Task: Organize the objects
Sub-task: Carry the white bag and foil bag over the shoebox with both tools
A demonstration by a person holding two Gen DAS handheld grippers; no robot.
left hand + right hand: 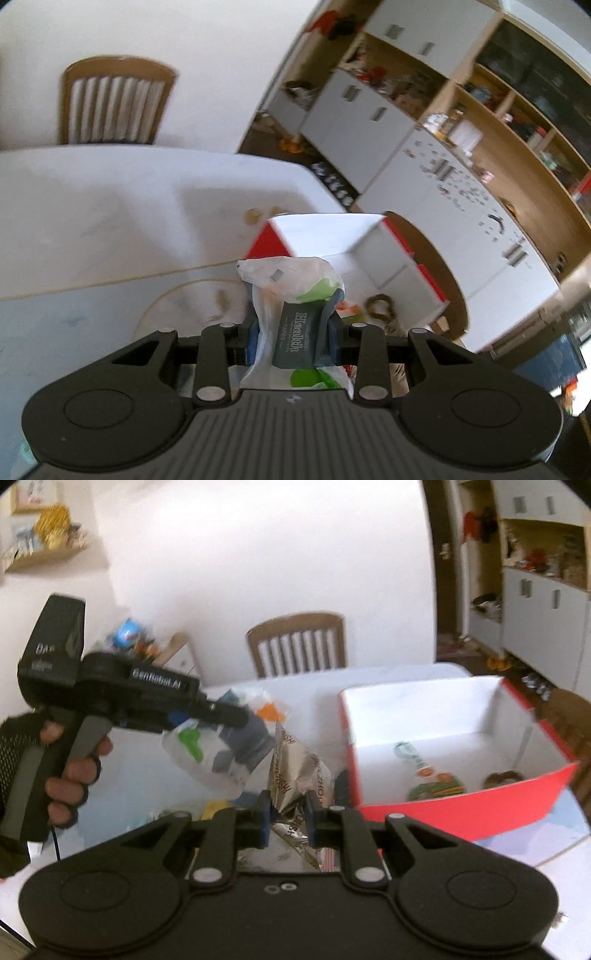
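1. The left gripper is clenched on a tissue pack; the blue pads pinch its middle, so the soft wrapper bulges above and below the fingers.
2. The right gripper is clamped on a foil packet; the crinkled foil stands up between the fingers and trails below them.
3. Both items hang clear of the table, apparently lifted for transfer.
4. The red box sits open on the table, just right of the foil packet in the right view and ahead of the tissue pack in the left view.
5. The box already contains a snack bag; it is judged the drop target.
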